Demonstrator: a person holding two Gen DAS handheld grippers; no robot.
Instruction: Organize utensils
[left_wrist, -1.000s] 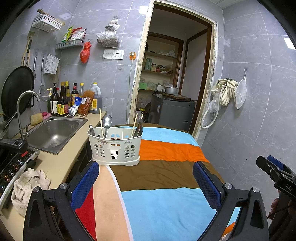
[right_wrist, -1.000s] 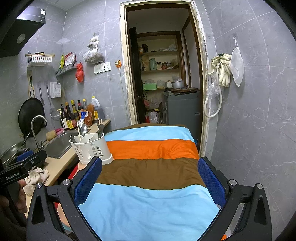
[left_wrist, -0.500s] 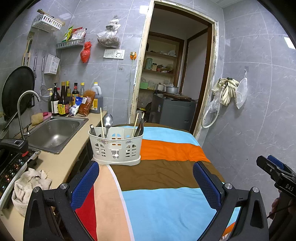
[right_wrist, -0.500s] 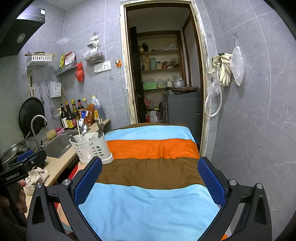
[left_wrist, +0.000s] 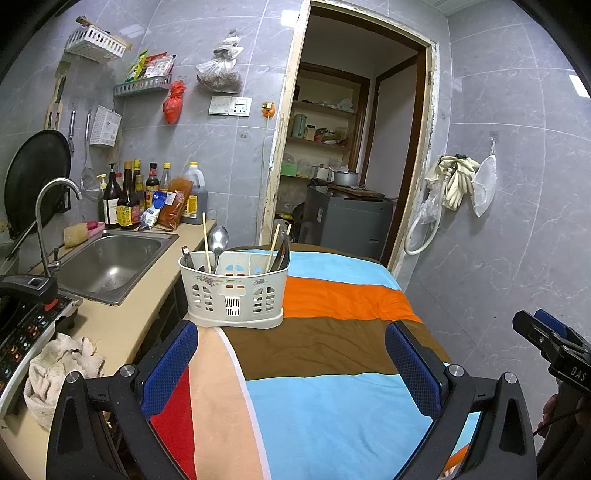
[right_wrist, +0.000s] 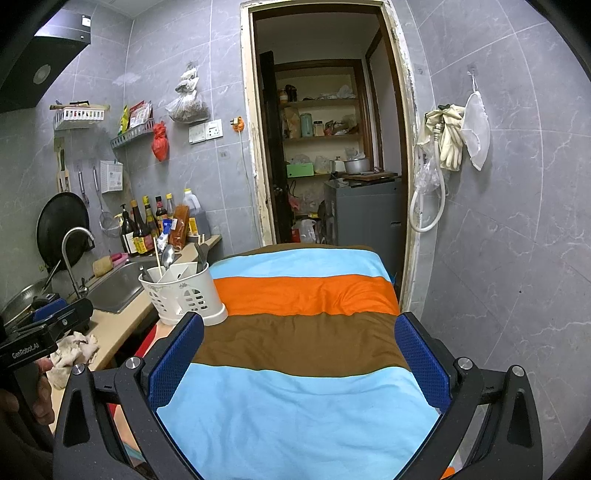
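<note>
Utensil caddy (left_wrist: 234, 293) sits at the striped cloth's (left_wrist: 325, 369) left edge.

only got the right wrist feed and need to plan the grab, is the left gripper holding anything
Observer: No. The left gripper is open and empty, and the utensil holder stands just beyond its fingers, a bit to the left.
Operator: its body blocks part of my picture, whats behind it
Observer: A cooker with a panel of buttons, next to the crumpled rag.
Operator: any chopsticks at the holders far end
Observer: Yes, a chopstick leans there beside a dark utensil.
</note>
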